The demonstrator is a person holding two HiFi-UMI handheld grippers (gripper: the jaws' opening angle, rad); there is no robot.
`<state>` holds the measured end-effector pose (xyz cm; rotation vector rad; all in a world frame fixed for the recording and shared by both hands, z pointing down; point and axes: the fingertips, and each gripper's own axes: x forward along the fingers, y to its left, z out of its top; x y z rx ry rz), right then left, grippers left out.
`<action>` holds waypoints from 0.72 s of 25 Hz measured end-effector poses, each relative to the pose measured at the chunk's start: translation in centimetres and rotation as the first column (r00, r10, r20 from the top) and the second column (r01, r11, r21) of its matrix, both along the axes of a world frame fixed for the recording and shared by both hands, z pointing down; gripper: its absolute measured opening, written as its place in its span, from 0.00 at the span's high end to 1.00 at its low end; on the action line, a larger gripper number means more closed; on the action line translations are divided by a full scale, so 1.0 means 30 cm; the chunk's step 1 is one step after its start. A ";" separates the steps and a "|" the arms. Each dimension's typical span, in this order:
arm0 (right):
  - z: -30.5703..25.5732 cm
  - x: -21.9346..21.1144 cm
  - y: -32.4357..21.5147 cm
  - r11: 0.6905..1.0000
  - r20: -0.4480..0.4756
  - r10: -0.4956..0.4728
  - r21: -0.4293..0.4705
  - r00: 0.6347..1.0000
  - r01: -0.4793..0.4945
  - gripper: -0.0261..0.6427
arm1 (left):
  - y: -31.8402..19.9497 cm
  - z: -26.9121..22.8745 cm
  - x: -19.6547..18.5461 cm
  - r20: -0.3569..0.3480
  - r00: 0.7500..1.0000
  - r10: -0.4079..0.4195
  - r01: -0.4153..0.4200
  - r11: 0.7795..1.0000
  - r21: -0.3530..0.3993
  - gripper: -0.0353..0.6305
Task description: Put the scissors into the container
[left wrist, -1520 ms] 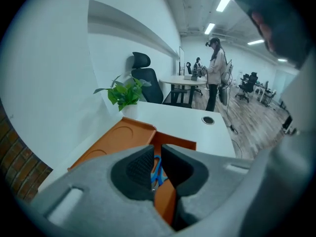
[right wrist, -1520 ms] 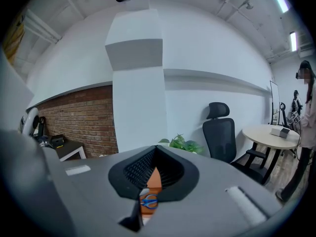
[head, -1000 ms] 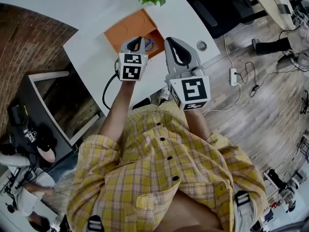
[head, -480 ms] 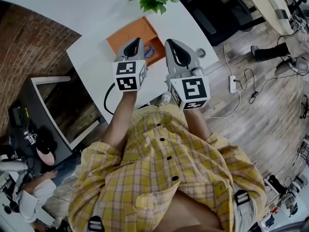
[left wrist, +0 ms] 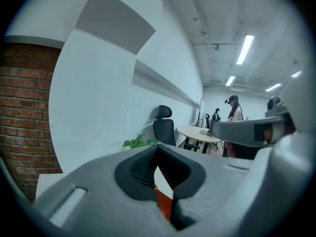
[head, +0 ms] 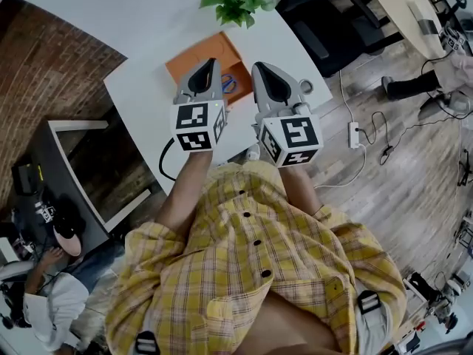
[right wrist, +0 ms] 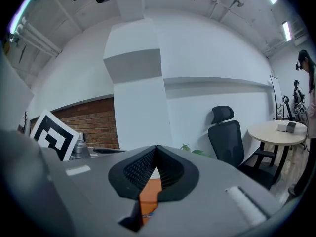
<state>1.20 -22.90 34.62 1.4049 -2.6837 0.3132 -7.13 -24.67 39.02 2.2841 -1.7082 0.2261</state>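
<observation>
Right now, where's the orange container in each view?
Head view: orange container upper centre, on the white table.
Left gripper view: orange container low centre, a sliver through the jaw gap.
Right gripper view: orange container low centre, through the jaw gap.
Shared landmark: potted plant, just beyond it in all three.

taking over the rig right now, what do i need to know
Left tool: shut, empty, raised over the white table.
Right tool: shut, empty, beside the left one.
Scissors: blue handles show inside the orange container, between the two tools in the head view.
Done: the scissors appear to be in the container.
Left: probably only a check that they lie fully inside, since the tools hide part of them.
</observation>
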 end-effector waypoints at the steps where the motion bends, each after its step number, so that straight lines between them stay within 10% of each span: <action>1: 0.000 0.000 0.001 1.000 0.002 0.001 -0.001 1.000 -0.001 0.95 | 0.005 -0.012 0.000 0.005 1.000 -0.003 0.003 1.000 0.010 0.94; 18: -0.028 -0.038 0.006 1.000 -0.001 -0.009 0.029 1.000 0.009 0.95 | 0.074 -0.104 -0.008 0.000 1.000 -0.023 0.023 0.996 0.088 0.94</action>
